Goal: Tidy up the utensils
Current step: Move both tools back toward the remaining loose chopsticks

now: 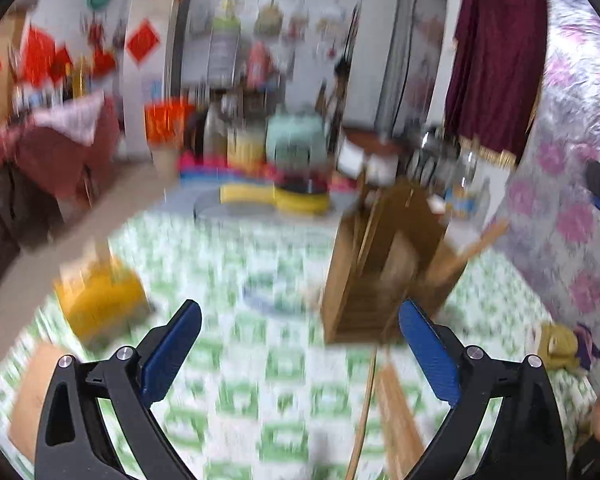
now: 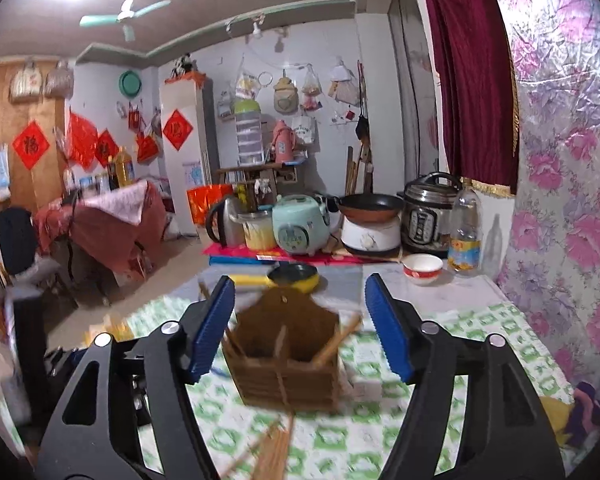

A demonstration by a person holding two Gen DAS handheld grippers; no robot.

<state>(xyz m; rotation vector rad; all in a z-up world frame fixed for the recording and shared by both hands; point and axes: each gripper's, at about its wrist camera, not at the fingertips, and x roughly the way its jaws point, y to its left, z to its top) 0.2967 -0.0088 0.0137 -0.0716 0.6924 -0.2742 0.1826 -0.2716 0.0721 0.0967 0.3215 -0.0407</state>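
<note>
Nearest to the right camera, a loose bundle of chopsticks [image 2: 274,450] is lying flat on the green-and-white cloth of the desk [image 2: 476,332], so this part of the work is still waiting. The right gripper [image 2: 300,328] is standing with its jaws spread and nothing is between the blue pads; it is hovering just before the wooden holder [image 2: 286,360]. In the left view the left gripper [image 1: 300,354] is also showing its jaws spread wide and empty, and some chopsticks [image 1: 396,420] are lying on the cloth between them, below the same wooden holder [image 1: 374,276], which is looking tilted here, perhaps only from the blur. Inside the holder a few chopsticks [image 2: 336,342] are already leaning at an angle, so I judge the sorting is begun but not finished. How many pieces remain I cannot tell, because the pictures are blurred. Farther back, a yellow pan [image 2: 288,276] and a small bowl [image 2: 423,267] are resting on the desk, well apart from the holder.
</note>
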